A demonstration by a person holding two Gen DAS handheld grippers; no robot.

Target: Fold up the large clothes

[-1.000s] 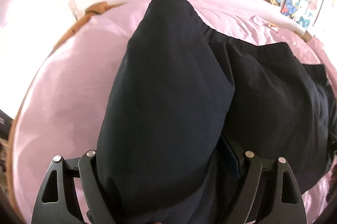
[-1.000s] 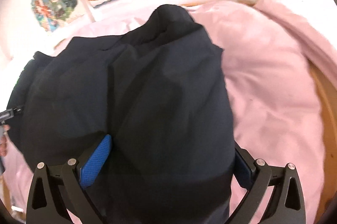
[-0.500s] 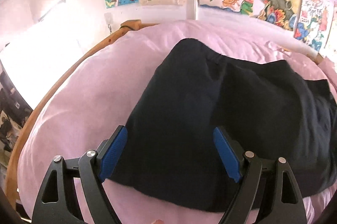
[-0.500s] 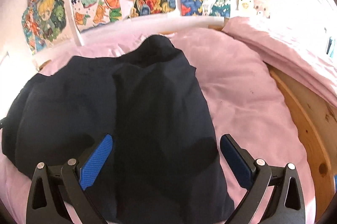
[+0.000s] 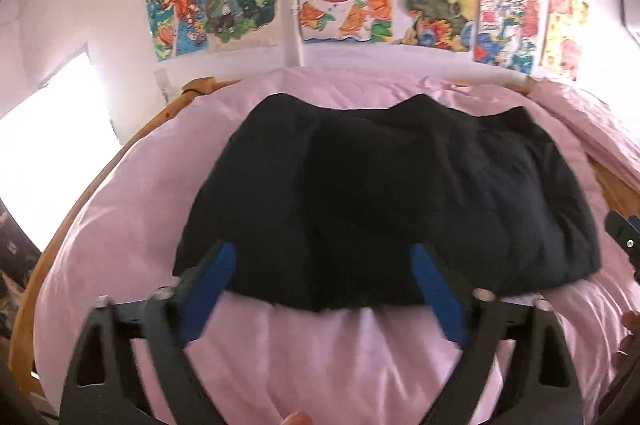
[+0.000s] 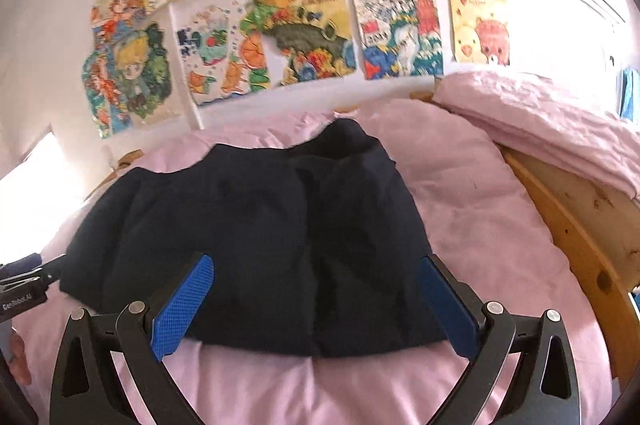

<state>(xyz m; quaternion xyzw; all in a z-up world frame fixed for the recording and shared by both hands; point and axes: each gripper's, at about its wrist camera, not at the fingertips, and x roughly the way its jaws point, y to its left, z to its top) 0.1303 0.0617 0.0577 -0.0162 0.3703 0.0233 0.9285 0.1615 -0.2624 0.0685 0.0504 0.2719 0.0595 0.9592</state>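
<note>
Garment (image 5: pixel 384 201), one of them, dark navy, lies folded on the pink bedsheet (image 5: pixel 120 225), spread wide across the middle of the bed, with a fold line running from 12 to 6 o'clock through its centre. In the right wrist view the same garment (image 6: pixel 260 237) fills the middle, its near hem straight across at 6 o'clock and a hump of cloth poking up at 12 o'clock.

Left gripper (image 5: pixel 324 277) hangs over the near hem, jaws spread wide, two blue pads, one at 7 o'clock and one at 5 o'clock, nothing between them but the cloth lying below; whether the tips touch the fabric I cannot tell, the picture is blurred. Right gripper (image 6: pixel 316 289) matches it: jaws wide apart, two blue pads either side of the hem, gripping nothing. Each gripper peeks into the other's view, the right one at 3 o'clock in the left view, the left one at 9 o'clock in the right.

Out from there: a wooden bed frame (image 6: pixel 576 225) curves along 3 o'clock in the right view, one rumpled pink quilt (image 6: pixel 540 113) heaped at 2 o'clock. On the white wall at 12 o'clock hang coloured drawings (image 6: pixel 300 25), at least eight in the right view.
</note>
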